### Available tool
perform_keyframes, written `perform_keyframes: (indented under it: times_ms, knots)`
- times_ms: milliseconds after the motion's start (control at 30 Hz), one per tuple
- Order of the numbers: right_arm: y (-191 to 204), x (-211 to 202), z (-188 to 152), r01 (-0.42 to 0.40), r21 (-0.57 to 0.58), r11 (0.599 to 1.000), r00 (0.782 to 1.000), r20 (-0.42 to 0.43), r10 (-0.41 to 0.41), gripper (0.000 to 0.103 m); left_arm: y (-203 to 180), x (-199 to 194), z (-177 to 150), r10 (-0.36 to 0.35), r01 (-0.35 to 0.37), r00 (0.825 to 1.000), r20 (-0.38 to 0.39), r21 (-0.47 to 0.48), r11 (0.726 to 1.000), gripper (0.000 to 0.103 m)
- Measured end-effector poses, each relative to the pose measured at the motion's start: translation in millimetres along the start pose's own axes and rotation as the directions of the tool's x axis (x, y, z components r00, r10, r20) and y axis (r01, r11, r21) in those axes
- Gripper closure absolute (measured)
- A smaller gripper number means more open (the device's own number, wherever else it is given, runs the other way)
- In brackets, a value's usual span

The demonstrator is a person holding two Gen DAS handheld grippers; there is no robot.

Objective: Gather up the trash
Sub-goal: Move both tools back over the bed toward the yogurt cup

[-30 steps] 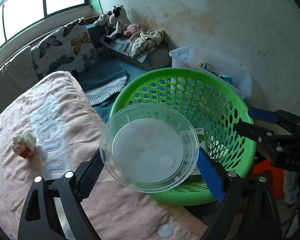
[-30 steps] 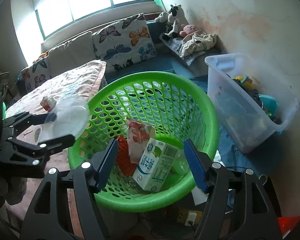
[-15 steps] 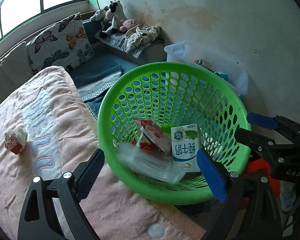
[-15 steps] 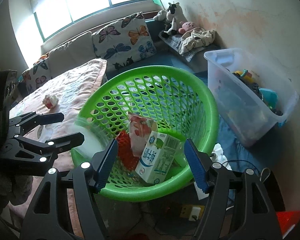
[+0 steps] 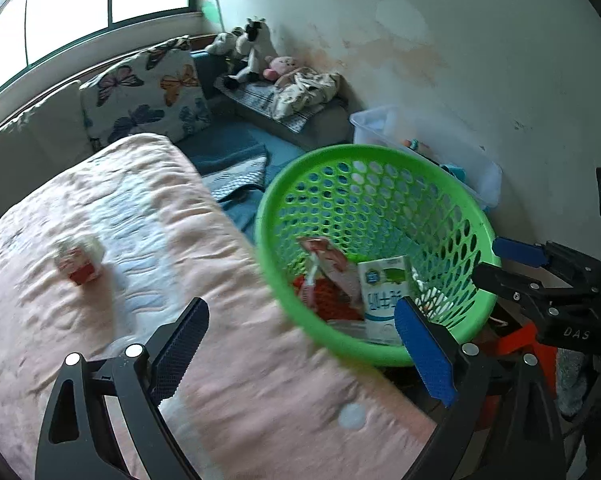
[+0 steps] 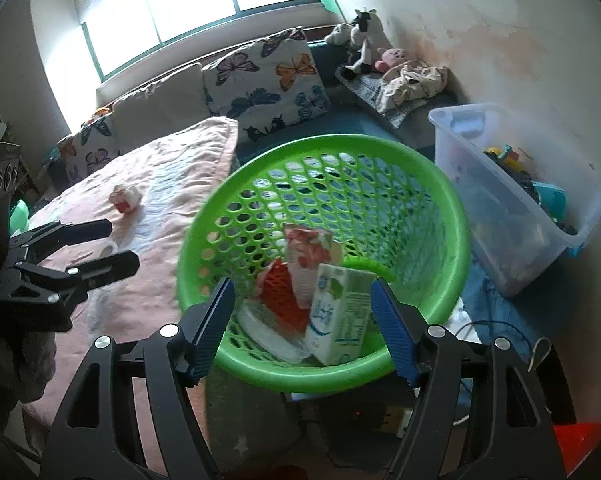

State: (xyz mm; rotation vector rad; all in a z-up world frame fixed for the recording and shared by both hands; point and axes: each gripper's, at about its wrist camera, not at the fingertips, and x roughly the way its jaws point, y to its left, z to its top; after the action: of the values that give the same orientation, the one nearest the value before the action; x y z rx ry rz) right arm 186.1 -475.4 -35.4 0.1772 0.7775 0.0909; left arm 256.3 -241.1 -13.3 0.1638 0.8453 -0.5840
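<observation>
A green perforated basket (image 5: pixel 380 152) (image 6: pixel 340 144) stands beside the bed. It holds a milk carton (image 5: pixel 386 296) (image 6: pixel 340 312), a red-and-white packet (image 6: pixel 308 248), red netting (image 6: pixel 282 296) and a clear plastic bowl (image 6: pixel 268 330). My left gripper (image 5: pixel 300 308) (image 6: pixel 120 242) hangs open and empty over the pink blanket (image 5: pixel 140 240), left of the basket. A crumpled red-and-white wrapper (image 5: pixel 80 260) (image 6: pixel 125 199) lies on the blanket beyond it. My right gripper (image 6: pixel 302 286) (image 5: pixel 486 260) is at the basket's near outer wall. Its jaws are opening, with only the wall between the fingers and nothing pinched.
A clear storage bin (image 6: pixel 520 208) full of toys stands right of the basket, against the wall. Butterfly cushions (image 6: pixel 260 76) and plush toys (image 6: pixel 360 44) line the back under the window. A small pale round thing (image 6: pixel 109 249) lies on the blanket by my left gripper. Cables and a power strip (image 6: pixel 380 416) lie under the basket.
My left gripper held the clear bowl over the basket, let it fall in, then swung left over the blanket. The right gripper stayed at the basket.
</observation>
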Motion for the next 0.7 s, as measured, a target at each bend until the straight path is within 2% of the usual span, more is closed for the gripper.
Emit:
perform_keyframes:
  times_ms: [67, 700]
  knots:
    - [8.2, -0.7, 0.0, -0.007, -0.014, 1.0, 1.0, 0.002, 0.007, 0.027, 10.2, -8.5, -3.9, 0.02, -0.02, 1.0, 0.01, -0.011, 1.0, 0.012]
    - [104.1, 17.3, -6.9, -0.139, -0.139, 0.981, 0.99, -0.032, 0.136, 0.022, 105.9, -63.2, -45.4, 0.143, -0.134, 0.989, 0.039, -0.183, 0.974, 0.012]
